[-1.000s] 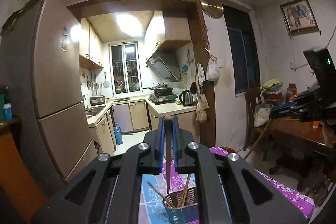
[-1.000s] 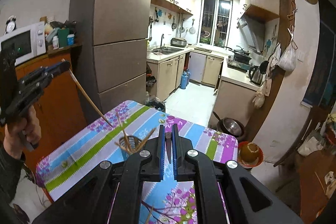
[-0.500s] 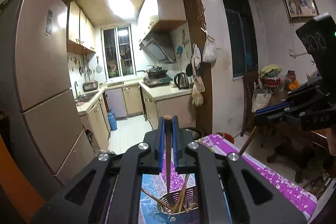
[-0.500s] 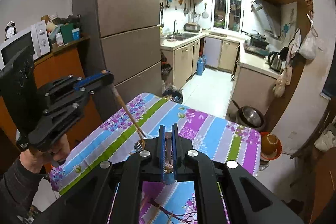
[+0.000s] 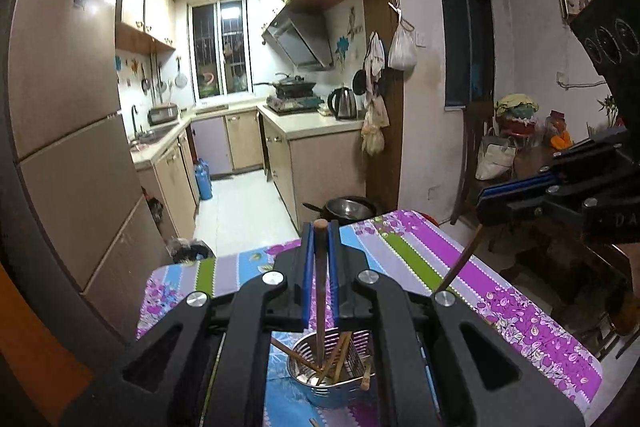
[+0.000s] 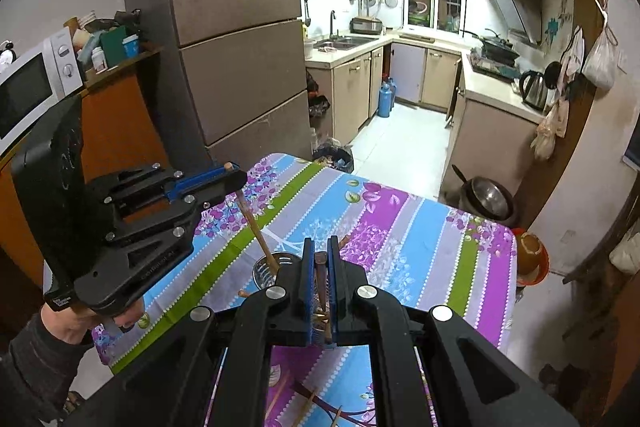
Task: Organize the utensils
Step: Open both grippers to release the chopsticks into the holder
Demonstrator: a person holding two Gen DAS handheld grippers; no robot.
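Chopstick (image 5: 320, 291) sits clamped between the narrow blue pads of the left gripper (image 5: 320, 227), its lower end inside the metal utensil holder (image 5: 332, 387). The right gripper (image 6: 320, 243) likewise pinches a second chopstick (image 6: 321, 283) directly above that holder. The holder stands on the floral tablecloth (image 6: 400, 227), near its front edge, with several chopsticks already inside.

A home kitchen and dining room: tall brown refrigerator (image 6: 240, 27) at ten o'clock, steel range hood (image 5: 300, 39) and black kettle (image 5: 343, 103) at twelve, floral striped tablecloth (image 6: 400, 227) centre.
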